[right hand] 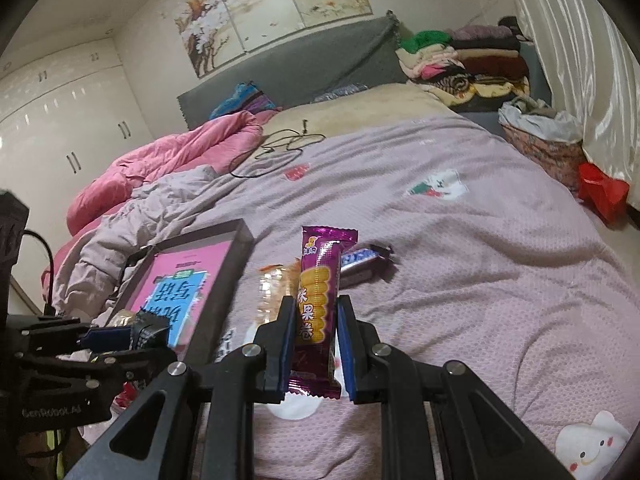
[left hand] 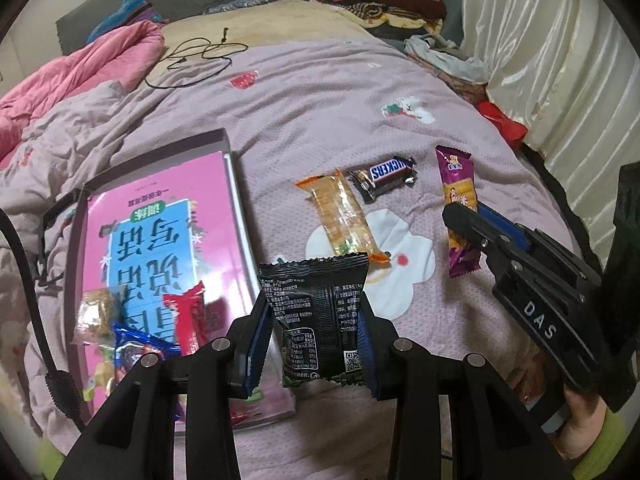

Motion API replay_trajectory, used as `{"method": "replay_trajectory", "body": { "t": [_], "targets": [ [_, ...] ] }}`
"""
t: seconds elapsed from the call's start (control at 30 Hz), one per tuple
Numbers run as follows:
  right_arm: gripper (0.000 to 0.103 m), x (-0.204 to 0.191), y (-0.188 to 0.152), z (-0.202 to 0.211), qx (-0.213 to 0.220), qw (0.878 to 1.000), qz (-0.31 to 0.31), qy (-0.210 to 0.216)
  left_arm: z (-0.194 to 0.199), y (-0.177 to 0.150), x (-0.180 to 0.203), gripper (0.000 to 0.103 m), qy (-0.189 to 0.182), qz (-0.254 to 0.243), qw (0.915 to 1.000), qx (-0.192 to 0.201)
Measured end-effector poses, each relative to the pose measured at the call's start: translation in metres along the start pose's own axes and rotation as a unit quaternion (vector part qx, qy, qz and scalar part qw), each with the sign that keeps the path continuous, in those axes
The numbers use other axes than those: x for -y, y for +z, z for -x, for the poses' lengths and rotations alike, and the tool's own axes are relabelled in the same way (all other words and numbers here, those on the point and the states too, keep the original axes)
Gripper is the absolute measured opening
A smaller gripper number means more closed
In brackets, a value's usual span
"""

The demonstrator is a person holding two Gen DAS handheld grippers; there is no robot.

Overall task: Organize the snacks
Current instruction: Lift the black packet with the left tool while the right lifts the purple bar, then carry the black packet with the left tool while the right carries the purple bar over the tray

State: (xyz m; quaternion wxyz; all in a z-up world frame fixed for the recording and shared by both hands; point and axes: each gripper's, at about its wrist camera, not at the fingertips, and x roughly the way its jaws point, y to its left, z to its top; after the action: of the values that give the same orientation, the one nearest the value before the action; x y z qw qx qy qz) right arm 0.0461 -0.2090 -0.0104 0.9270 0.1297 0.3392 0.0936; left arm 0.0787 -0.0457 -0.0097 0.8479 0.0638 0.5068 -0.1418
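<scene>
Over the bedspread, the left gripper (left hand: 316, 320) pinches a black packet (left hand: 320, 316); the tray (left hand: 234, 184) (snacks already inside) lies at its nine o'clock, nearer this hand. Right gripper (right hand: 316, 340) clamps the purple bar (right hand: 318, 300), long axis pointing to twelve.

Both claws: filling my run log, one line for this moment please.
left claw: shut on black foil snack packet | right claw: shut on purple snack bar wrapper

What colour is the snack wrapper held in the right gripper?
Purple wrapper with a yellow panel; clearest in the right wrist view.
</scene>
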Motion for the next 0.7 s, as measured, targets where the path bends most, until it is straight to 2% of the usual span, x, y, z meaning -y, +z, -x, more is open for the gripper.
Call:
{"method": "replay_trajectory", "body": {
  "t": [0.37, 0.7],
  "targets": [
    [0.020, -0.032, 0.000, 0.012, 0.008, 0.999, 0.032, 0.020, 0.028, -0.002, -0.020, 0.040, 0.002, 0.017, 0.9996, 0.023],
    [0.020, -0.075, 0.001, 0.022, 0.008, 0.996, 0.049, 0.070, 0.054, -0.011, -0.057, 0.040, 0.016, 0.048, 0.9977, 0.044]
  ]
}}
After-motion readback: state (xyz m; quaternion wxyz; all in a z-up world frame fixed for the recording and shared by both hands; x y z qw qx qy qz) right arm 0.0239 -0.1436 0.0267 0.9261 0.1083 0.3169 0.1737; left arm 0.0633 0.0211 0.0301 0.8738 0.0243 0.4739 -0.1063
